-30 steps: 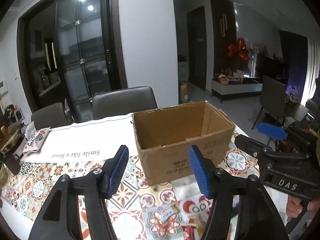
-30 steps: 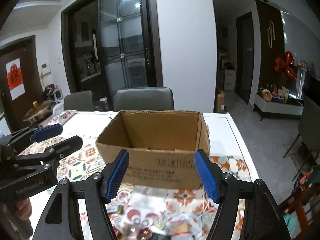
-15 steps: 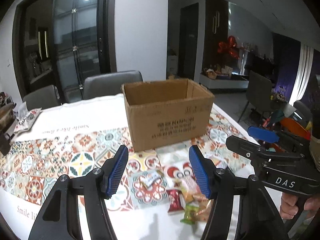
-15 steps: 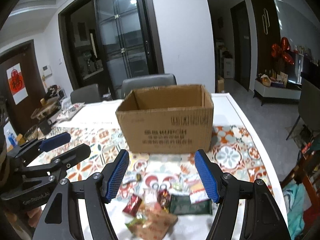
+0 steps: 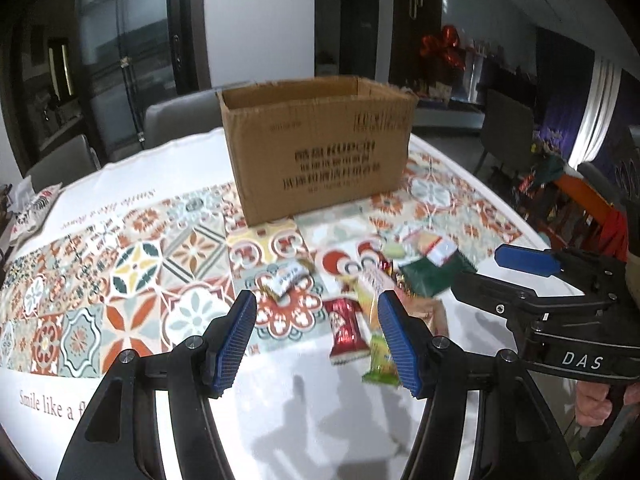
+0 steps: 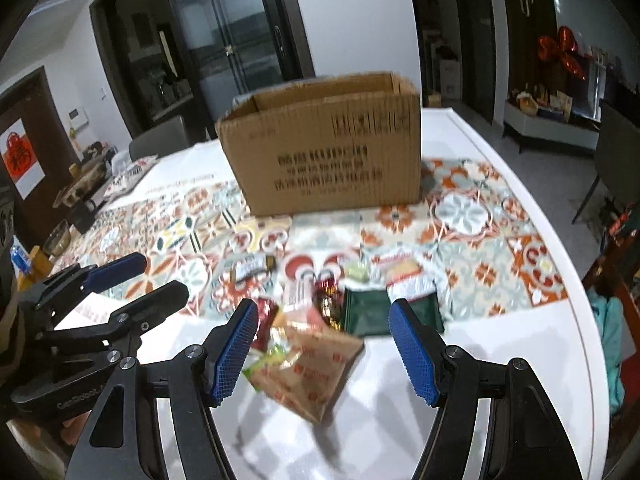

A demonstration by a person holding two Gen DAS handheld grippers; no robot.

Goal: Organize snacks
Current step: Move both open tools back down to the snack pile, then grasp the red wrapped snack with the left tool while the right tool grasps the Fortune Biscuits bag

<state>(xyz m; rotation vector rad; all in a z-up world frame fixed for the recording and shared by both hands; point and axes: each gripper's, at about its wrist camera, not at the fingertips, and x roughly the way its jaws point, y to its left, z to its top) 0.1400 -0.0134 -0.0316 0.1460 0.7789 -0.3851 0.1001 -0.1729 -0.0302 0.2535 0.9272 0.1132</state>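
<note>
Lying in a loose heap near the front edge of the counter point(image 5: 132, 184), the snacks point(image 6: 320, 320) are seen just in front of an open cardboard box point(image 5: 320, 152), apart from it. Both the left tongs point(image 5: 316, 340) and the right tongs point(image 6: 324, 348) are held moderately wide above the heap, with nothing between the pads. The packets are judged light, soft and crinkly, their foil probably slippery; the brown packet point(image 6: 316, 372) and the red wrapper point(image 5: 346, 332) would best be pinched across a flat middle or a sealed end, gently, since the contents may crush. The counter is covered by a patterned tile-print cloth with white borders. Beyond it grey chairs point(image 5: 180, 120), dark glazed doors and red balloons point(image 6: 560, 52) are seen in a dim room
</note>
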